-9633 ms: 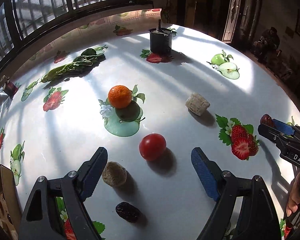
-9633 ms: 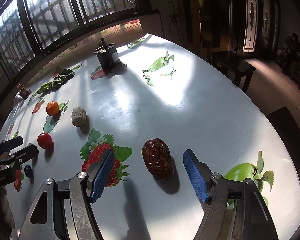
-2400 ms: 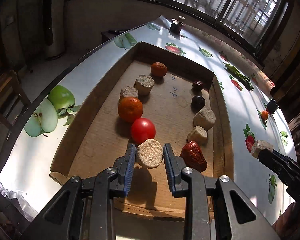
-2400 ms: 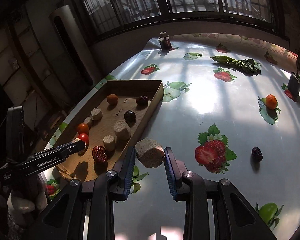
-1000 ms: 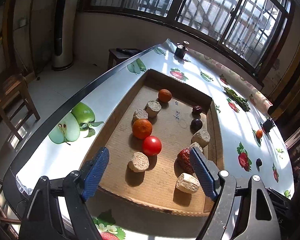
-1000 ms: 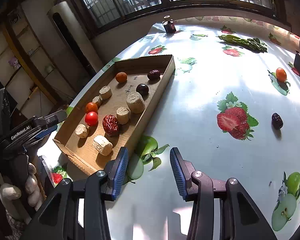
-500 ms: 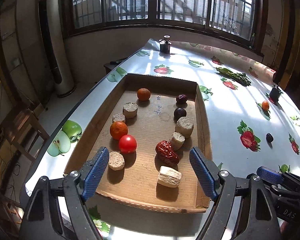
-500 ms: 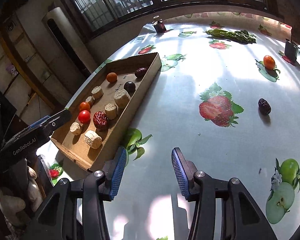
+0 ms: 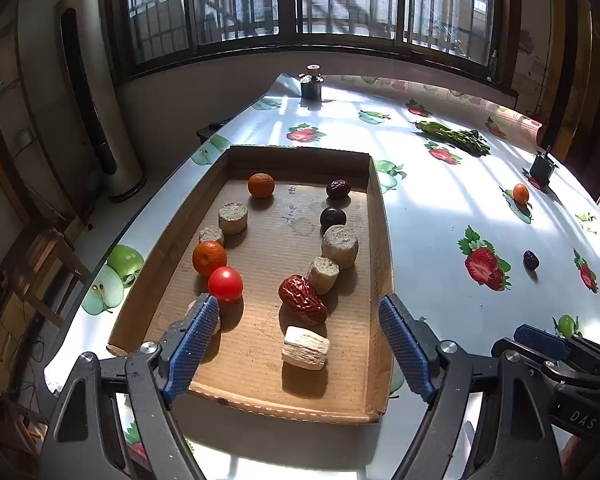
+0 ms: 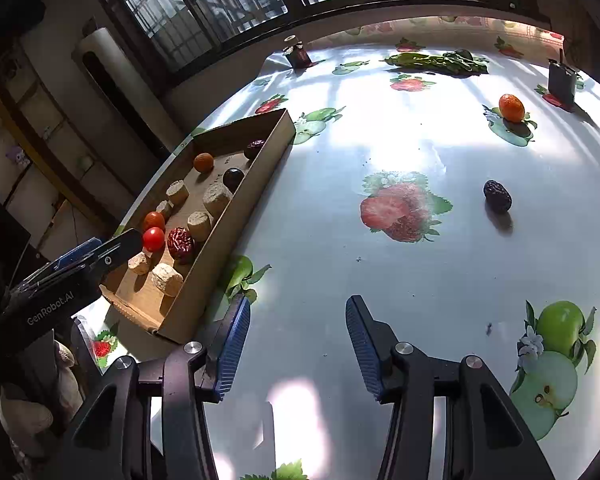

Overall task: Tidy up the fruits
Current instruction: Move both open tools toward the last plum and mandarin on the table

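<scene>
I'm over a round table with a glossy white fruit-print oilcloth point(image 10: 380, 292), hard sun patches across it. Barred windows point(image 9: 340, 0) run behind it, and a tall white column air conditioner point(image 9: 96, 92) stands in the corner. The shallow brown cardboard tray point(image 9: 374, 248) sits at the table's edge beside my left gripper point(image 9: 300, 344), jaws wide with nothing between them. The tray holds a red tomato point(image 9: 225, 284), a wrinkled red date point(image 9: 302, 299) and a pale ribbed cylindrical block point(image 9: 305, 348), among other pieces. My right gripper point(image 10: 296, 346) is over bare oilcloth, jaws moderately apart, nothing between them. Outside the tray: a dark wrinkled date point(image 10: 497, 195) and a small orange tangerine point(image 10: 511, 107) (well apart from each other). Leafy greens point(image 10: 436, 62) lie near the far rim.
</scene>
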`<state>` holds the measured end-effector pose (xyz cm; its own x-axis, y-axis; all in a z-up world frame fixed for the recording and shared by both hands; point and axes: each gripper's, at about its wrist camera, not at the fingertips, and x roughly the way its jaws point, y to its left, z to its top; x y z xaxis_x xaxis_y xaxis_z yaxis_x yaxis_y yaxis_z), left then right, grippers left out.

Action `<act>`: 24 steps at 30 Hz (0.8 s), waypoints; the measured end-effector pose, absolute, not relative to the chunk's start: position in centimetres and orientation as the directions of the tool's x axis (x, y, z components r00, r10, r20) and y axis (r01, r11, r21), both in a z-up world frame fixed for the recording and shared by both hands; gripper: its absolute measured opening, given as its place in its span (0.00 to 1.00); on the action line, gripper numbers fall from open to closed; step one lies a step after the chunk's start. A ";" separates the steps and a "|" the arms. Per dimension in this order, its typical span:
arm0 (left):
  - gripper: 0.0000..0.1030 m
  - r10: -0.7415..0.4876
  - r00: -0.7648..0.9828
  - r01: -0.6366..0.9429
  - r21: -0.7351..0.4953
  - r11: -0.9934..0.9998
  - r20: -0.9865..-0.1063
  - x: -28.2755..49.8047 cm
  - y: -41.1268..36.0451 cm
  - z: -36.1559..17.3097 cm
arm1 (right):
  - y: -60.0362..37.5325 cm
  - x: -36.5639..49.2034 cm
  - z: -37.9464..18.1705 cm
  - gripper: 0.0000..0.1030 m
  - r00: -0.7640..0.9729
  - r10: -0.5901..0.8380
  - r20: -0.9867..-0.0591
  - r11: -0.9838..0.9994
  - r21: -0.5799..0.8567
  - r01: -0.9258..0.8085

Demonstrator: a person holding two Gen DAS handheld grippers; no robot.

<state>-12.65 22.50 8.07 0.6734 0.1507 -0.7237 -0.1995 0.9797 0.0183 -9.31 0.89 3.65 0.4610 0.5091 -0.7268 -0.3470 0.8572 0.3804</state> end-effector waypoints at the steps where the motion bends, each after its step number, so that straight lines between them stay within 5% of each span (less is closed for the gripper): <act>1: 0.80 0.150 0.673 -0.199 0.018 0.980 -0.724 -12.7 22.4 8.1 | 0.8 -9.3 3.6 0.52 0.461 0.508 -0.727 0.858 0.381 -0.345; 24: 0.80 0.068 0.657 -0.113 -0.009 0.994 -0.751 -11.5 19.5 7.5 | -7.5 -8.0 3.8 0.53 0.519 0.393 -0.759 0.919 0.338 -0.202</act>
